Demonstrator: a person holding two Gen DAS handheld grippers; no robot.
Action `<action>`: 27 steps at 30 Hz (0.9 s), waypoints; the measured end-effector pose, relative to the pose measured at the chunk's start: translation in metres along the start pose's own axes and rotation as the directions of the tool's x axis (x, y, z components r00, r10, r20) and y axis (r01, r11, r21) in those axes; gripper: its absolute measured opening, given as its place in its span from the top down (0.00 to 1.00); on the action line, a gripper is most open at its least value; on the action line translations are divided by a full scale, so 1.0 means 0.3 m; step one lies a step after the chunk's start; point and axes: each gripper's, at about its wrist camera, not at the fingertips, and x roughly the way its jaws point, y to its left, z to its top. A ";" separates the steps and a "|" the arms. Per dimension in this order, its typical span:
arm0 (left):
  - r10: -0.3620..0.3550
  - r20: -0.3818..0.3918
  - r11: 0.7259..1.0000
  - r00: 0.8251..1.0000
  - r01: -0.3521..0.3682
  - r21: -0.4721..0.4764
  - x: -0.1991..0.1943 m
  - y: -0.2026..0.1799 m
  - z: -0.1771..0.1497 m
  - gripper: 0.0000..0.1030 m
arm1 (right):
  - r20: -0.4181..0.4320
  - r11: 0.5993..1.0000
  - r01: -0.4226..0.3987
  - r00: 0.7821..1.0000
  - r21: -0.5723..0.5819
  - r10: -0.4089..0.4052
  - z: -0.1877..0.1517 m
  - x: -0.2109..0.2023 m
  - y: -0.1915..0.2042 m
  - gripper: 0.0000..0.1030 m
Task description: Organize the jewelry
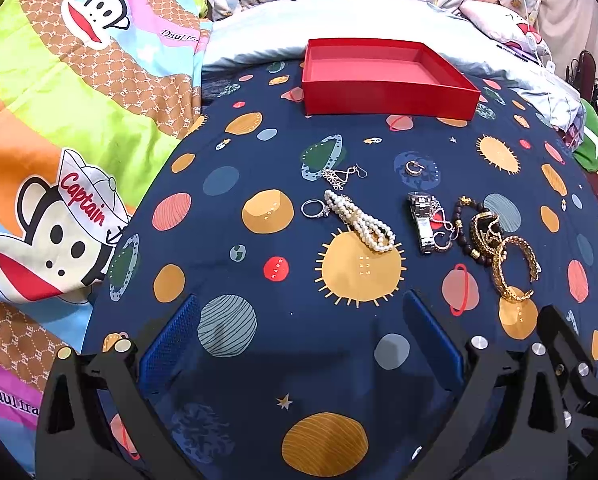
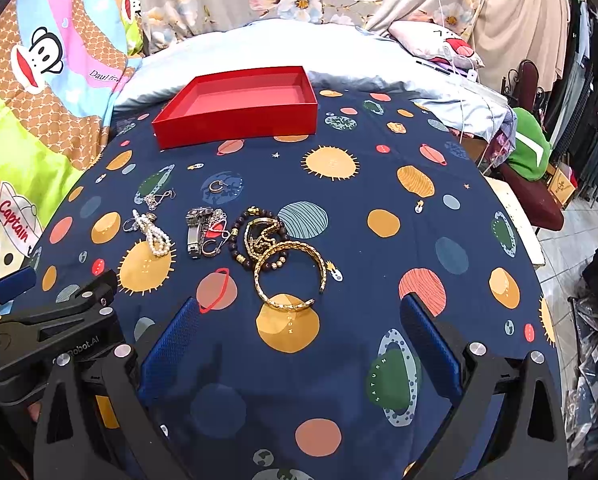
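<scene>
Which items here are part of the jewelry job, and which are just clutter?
Job:
red box, empty
pearl bracelet
silver ring
dangly earring
hoop earring
watch
bead bracelet
gold bangle

Lying about:
planet-print sheet
cartoon blanket
pillow
green cloth
hanging clothes

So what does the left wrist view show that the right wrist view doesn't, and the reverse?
Only the left wrist view shows the open left gripper head-on, its blue pads spread above the cloth.

Only the right wrist view shows the open right gripper, the hanging clothes rack and the tiled floor; there the left gripper appears only from the side, at the left edge.

Both show the empty red cardboard tray, the white pearl bracelet, the silver metal watch, the gold chain bangle and the navy planet-print cloth.
</scene>
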 end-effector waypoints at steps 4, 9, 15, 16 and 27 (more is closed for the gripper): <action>0.000 -0.001 1.000 1.000 0.000 0.000 0.001 -0.001 0.000 0.05 | -0.001 1.000 0.000 1.000 -0.001 0.000 0.001 0.001 0.000 0.05; 0.000 -0.001 1.000 1.000 0.000 -0.001 0.000 0.000 0.000 0.05 | -0.002 1.000 0.001 1.000 -0.001 -0.001 0.000 0.003 0.001 0.05; 0.000 -0.002 1.000 1.000 0.000 0.000 0.004 -0.001 0.000 0.05 | -0.003 1.000 0.001 1.000 0.000 -0.001 -0.002 0.003 -0.001 0.05; 0.000 -0.002 1.000 1.000 0.000 0.001 0.003 -0.001 0.000 0.05 | -0.003 1.000 0.001 1.000 0.000 -0.001 -0.002 0.003 -0.001 0.05; 0.000 -0.003 1.000 1.000 0.000 0.000 0.004 -0.002 0.001 0.05 | -0.005 1.000 0.001 1.000 0.000 -0.001 -0.002 0.005 0.000 0.05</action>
